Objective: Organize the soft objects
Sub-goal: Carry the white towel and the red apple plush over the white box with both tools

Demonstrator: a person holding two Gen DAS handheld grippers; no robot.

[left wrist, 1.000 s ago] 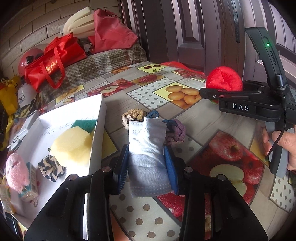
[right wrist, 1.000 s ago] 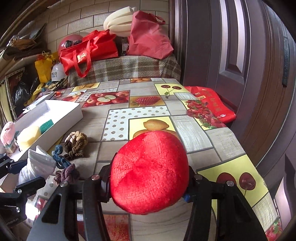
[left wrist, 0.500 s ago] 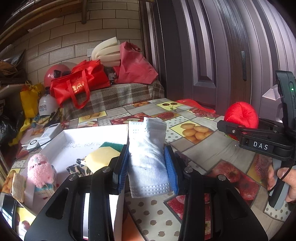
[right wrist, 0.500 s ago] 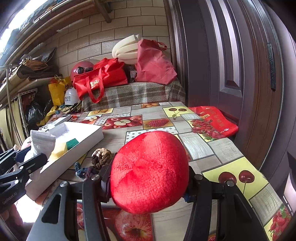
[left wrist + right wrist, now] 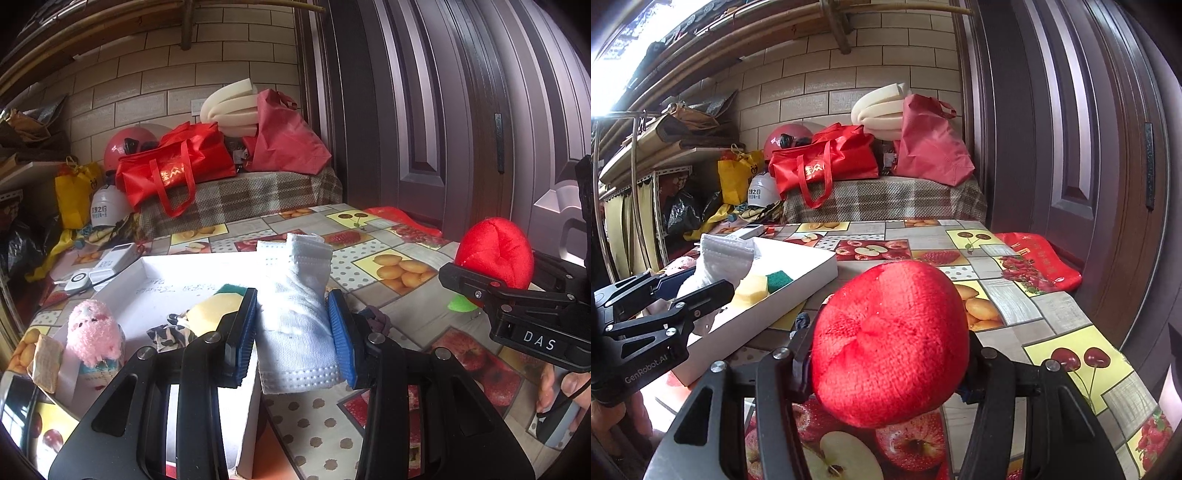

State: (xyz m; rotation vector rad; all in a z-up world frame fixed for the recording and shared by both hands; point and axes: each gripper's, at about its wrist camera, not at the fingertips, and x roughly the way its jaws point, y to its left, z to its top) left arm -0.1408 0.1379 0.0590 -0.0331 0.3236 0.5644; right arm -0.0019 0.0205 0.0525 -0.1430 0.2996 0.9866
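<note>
My left gripper (image 5: 292, 301) is shut on a folded white face mask (image 5: 295, 273), which it holds upright above the near right corner of the white box (image 5: 155, 266). In the box lie a yellow sponge (image 5: 218, 306), a green sponge (image 5: 779, 278), a leopard-print scrunchie (image 5: 166, 332) and a pink plush toy (image 5: 94, 332). My right gripper (image 5: 886, 350) is shut on a red plush ball (image 5: 890, 332) above the fruit-print tablecloth, to the right of the box (image 5: 798, 284). The left wrist view shows that ball (image 5: 495, 251) at the right edge.
Knotted purple rope (image 5: 376, 319) lies on the table just right of the box. A red packet (image 5: 1041, 258) rests at the table's far right edge by the dark door. Red bags (image 5: 827, 166) sit on a plaid-covered bench behind. A white remote (image 5: 110, 262) lies beyond the box.
My left gripper lifted the mask off the table and swung left, so it now hangs over the box's corner. The right gripper with the red ball moved toward the box.
</note>
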